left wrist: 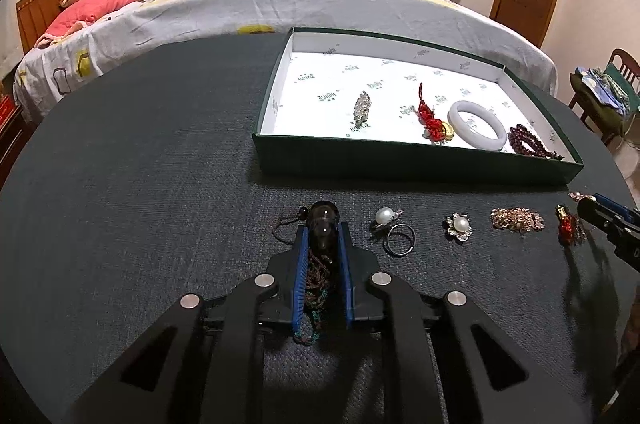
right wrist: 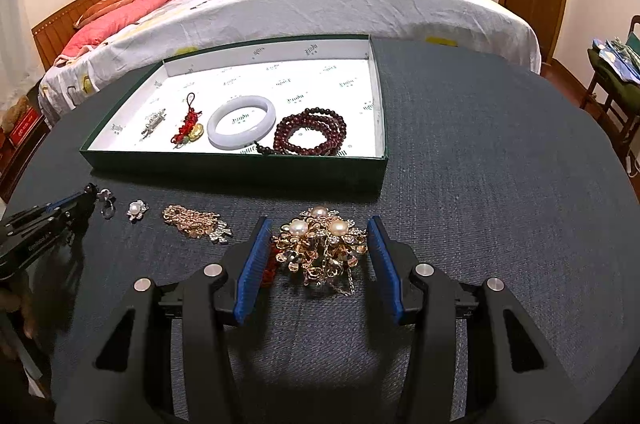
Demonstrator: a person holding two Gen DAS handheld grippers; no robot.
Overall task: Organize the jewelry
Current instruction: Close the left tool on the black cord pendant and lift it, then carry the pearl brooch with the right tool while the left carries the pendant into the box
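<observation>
- Your desk (right wrist: 480,143) carries a green box (right wrist: 224,171) with a white printed lining, set in front of the bed (right wrist: 320,3).
- Inside that box lie a dark red bead string (right wrist: 310,137), a pale bangle (right wrist: 242,121), a red knotted charm (right wrist: 188,125) and a silver clip (right wrist: 154,123).
- Your right tool (right wrist: 318,248) stands spread, its blue pads either side of a gold pearl brooch (right wrist: 320,244) on the desk, not pressing it.
- Your left tool (left wrist: 323,248) is pinching a dark gourd pendant (left wrist: 322,224), its cord trailing between the pads.
- Beside it lie a pearl ring (left wrist: 390,228), a pearl flower pin (left wrist: 458,226), a gold chain piece (left wrist: 516,219) and a small red piece (left wrist: 566,224).
</observation>
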